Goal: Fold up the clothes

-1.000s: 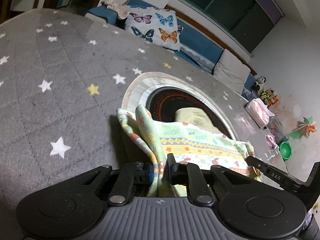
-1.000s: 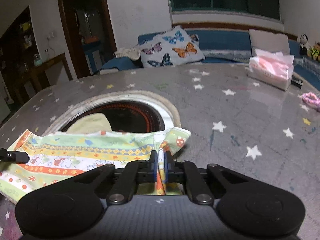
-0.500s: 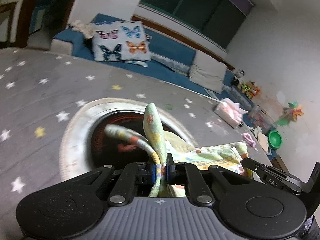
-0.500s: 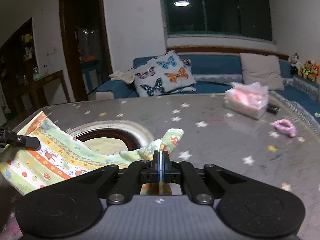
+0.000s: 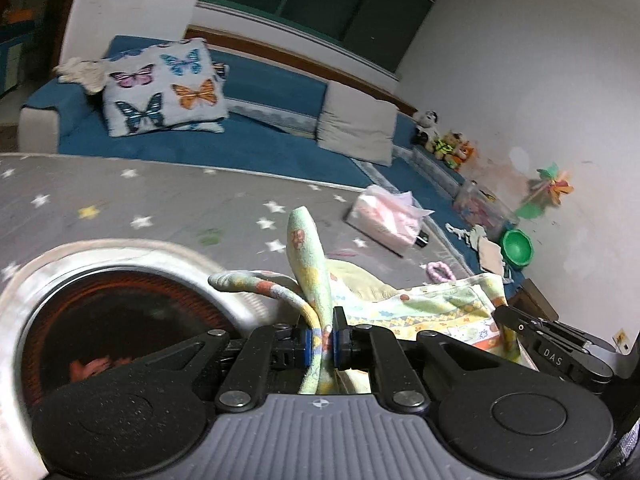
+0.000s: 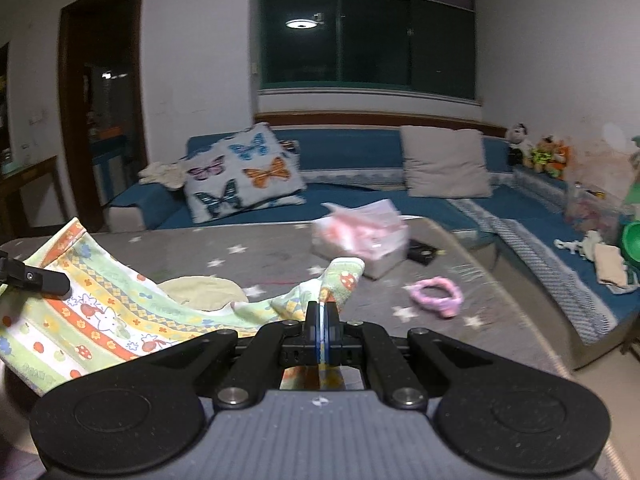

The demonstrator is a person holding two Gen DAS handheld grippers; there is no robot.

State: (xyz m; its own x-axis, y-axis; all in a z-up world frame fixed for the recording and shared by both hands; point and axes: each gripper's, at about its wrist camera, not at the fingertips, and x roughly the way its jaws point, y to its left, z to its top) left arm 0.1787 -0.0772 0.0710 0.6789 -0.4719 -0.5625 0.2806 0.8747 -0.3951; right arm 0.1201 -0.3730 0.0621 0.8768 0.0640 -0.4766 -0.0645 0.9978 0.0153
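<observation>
Grippers both clamped on the patterned cloth (image 6: 100, 312): left gripper (image 5: 320, 338) pinches one bunched corner, right gripper (image 6: 323, 334) fully closed on the other. Cloth hangs stretched between them, lifted above the star-print grey desk (image 6: 280, 252), near the pink tissue pack (image 6: 360, 236).

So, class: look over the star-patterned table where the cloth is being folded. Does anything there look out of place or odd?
Yes. A pink hair scrunchie lies loose on the table, and the pink tissue pack sits askew near its far edge. Neither belongs with the patterned cloth that both grippers pinch.
</observation>
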